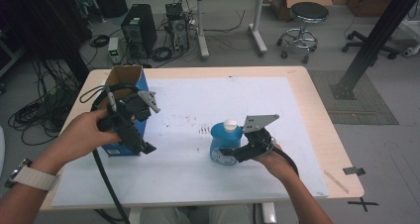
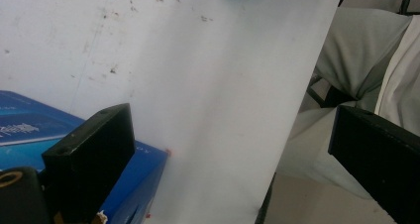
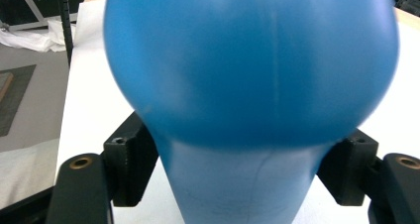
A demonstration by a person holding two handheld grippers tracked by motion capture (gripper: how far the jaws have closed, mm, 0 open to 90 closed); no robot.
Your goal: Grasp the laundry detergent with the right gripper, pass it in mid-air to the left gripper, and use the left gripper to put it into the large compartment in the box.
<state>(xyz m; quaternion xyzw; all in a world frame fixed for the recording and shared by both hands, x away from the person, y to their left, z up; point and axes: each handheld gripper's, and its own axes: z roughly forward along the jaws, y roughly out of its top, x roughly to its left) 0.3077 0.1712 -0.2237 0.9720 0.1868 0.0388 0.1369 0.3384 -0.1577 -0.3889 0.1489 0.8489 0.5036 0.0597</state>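
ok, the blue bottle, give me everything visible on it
The blue bottle looks like glossy plastic: a rounded bulbous body, a narrower waist, a white cap on top and a round label low on its front. It stands upright on the white sheet, near the middle of the table. The right gripper has its jaws on either side of the waist, pressing on it. Nothing else touches it.

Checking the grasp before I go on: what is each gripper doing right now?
Left gripper: open, holding nothing, beside the blue box.
Right gripper: closed on the blue bottle.
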